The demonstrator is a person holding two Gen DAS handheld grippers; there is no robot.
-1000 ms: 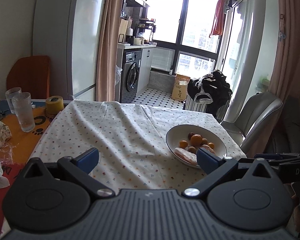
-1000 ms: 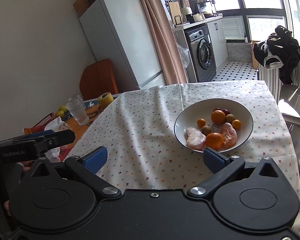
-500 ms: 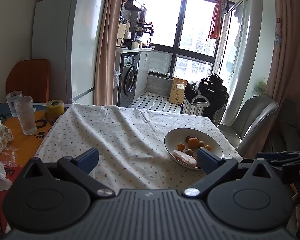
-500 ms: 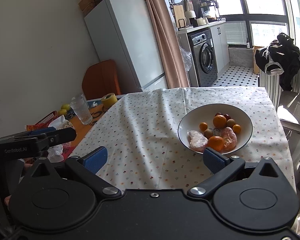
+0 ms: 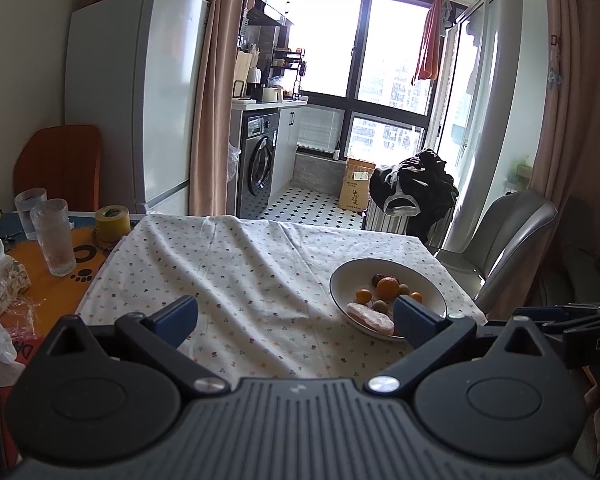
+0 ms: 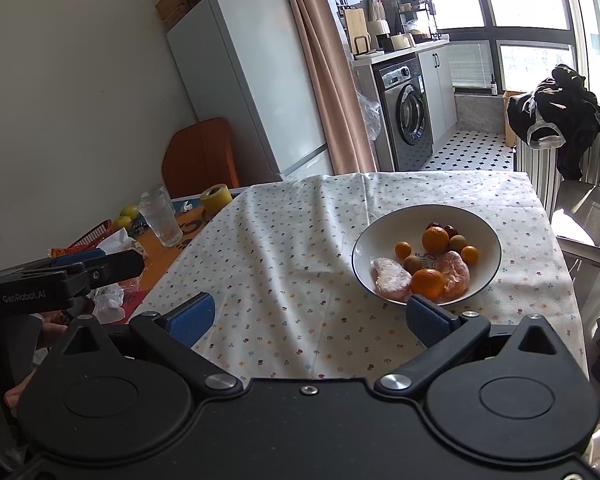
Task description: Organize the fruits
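A white bowl (image 6: pixel 480 224) (image 5: pixel 428 280) stands on the right side of the flowered tablecloth (image 6: pixel 292 248) (image 5: pixel 236 264). It holds several fruits: two oranges (image 6: pixel 435 239), small kumquats (image 6: pixel 403 249), brown and dark red small fruits, and two peeled pink pomelo pieces (image 6: pixel 390 279). My left gripper (image 5: pixel 296 316) hangs open above the near part of the cloth, nothing between its blue pads. My right gripper (image 6: pixel 310 316) is open too, held back from the bowl, its right pad just in front of the bowl's near rim.
On the orange mat at the left stand two glasses (image 5: pixel 56 236), a yellow tape roll (image 5: pixel 112 222), crumpled plastic and tissue (image 5: pixel 0 280), and yellow-green fruits (image 6: pixel 126 216). A grey chair (image 5: pixel 508 236) is at the table's right. A fridge, washing machine and clothes-draped rack lie beyond.
Both grippers have drawn back and risen from the table, so the bowl looks smaller and more of the room shows. Both stayed open and empty.
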